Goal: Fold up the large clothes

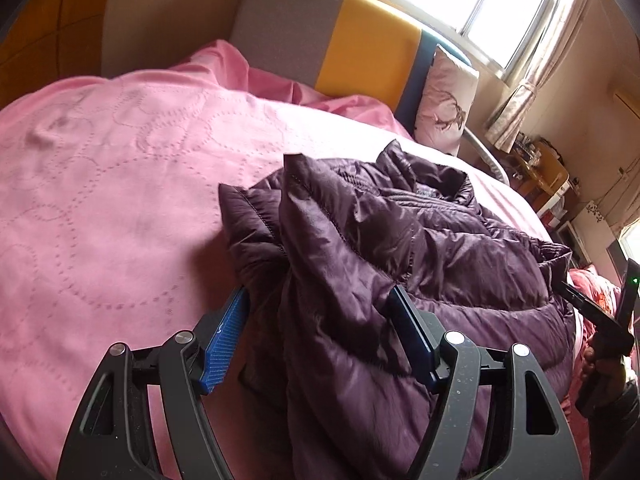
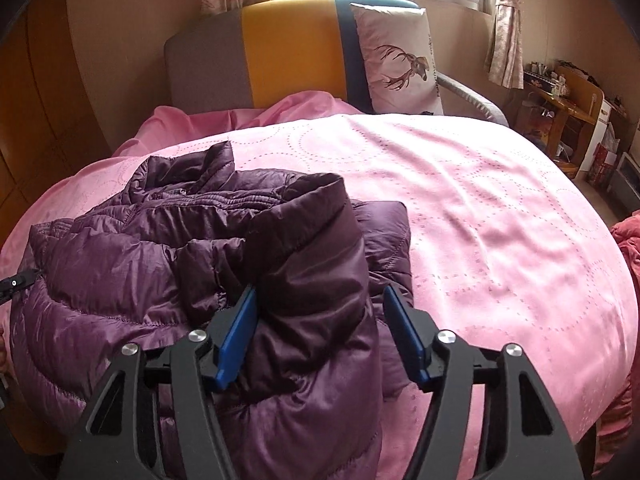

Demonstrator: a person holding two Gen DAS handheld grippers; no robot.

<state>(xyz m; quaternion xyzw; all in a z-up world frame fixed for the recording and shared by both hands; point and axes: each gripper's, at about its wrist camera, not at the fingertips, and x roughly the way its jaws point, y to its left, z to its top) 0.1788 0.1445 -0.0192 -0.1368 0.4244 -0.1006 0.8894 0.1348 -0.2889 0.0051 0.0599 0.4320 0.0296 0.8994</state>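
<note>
A dark purple quilted puffer jacket (image 1: 420,248) lies bunched on a pink bedspread (image 1: 112,168). My left gripper (image 1: 320,300) is open, its blue-padded fingers (image 1: 224,344) set wide on either side of a raised fold of the jacket's left part. In the right wrist view the same jacket (image 2: 160,248) lies at the left of the bed. My right gripper (image 2: 318,300) is open with a puffy sleeve or edge (image 2: 316,240) of the jacket between its fingers (image 2: 236,340). The right gripper's body shows at the right edge of the left view (image 1: 600,320).
The bed has a grey, yellow and blue headboard (image 2: 288,48) with a deer-print pillow (image 2: 400,60) leaning on it. A window with pink curtains (image 2: 504,20) is behind. A wooden desk with clutter (image 2: 560,96) stands at the right. A red-pink garment (image 2: 628,248) lies at the bed's right edge.
</note>
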